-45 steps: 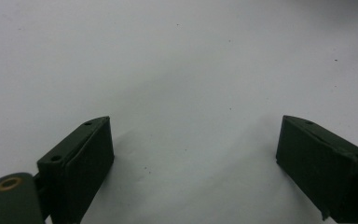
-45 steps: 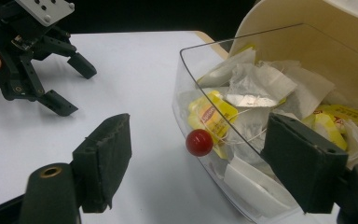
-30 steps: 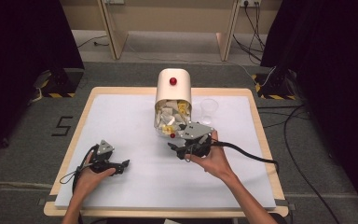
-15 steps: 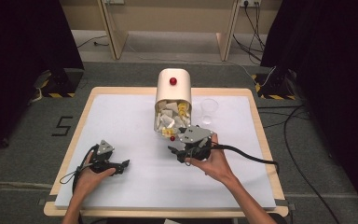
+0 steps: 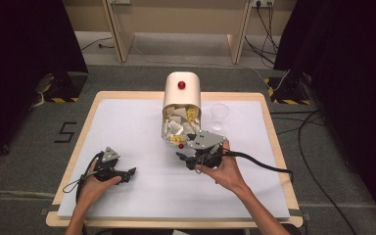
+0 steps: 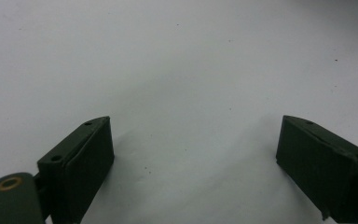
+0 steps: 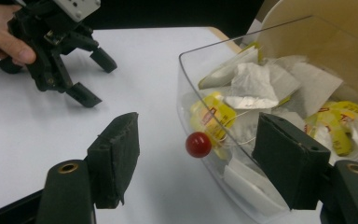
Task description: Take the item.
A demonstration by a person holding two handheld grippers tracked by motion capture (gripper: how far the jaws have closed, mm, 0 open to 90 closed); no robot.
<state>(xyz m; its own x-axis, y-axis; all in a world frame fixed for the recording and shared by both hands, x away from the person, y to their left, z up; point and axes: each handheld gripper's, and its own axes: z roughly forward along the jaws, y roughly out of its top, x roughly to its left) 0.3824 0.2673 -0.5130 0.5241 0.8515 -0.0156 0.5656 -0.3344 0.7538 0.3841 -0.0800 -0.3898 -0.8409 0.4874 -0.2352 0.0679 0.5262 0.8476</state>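
Note:
A cream, round-topped box (image 5: 181,95) with a red button stands at the table's far middle. Its clear front bin (image 5: 180,128) is tilted out toward me and holds several white and yellow tea bags (image 7: 214,116). A small red knob (image 7: 198,144) sticks out of the bin's clear wall (image 7: 191,79). My right gripper (image 7: 198,163) is open with that knob between its jaws; the jaws have just been closing a little and neither pad touches the knob. At the front left, my left gripper (image 5: 129,175) lies on the table, open with nothing in it (image 6: 193,163).
An empty clear cup (image 5: 219,116) stands just right of the box. The white table top (image 5: 127,127) has a wooden rim. From the right gripper a black cable (image 5: 264,166) trails toward the table's right edge. Farther off, the right gripper view shows the left gripper (image 7: 91,77).
My right gripper has crept a little toward me and to the left along the bin's front. The left gripper has not moved.

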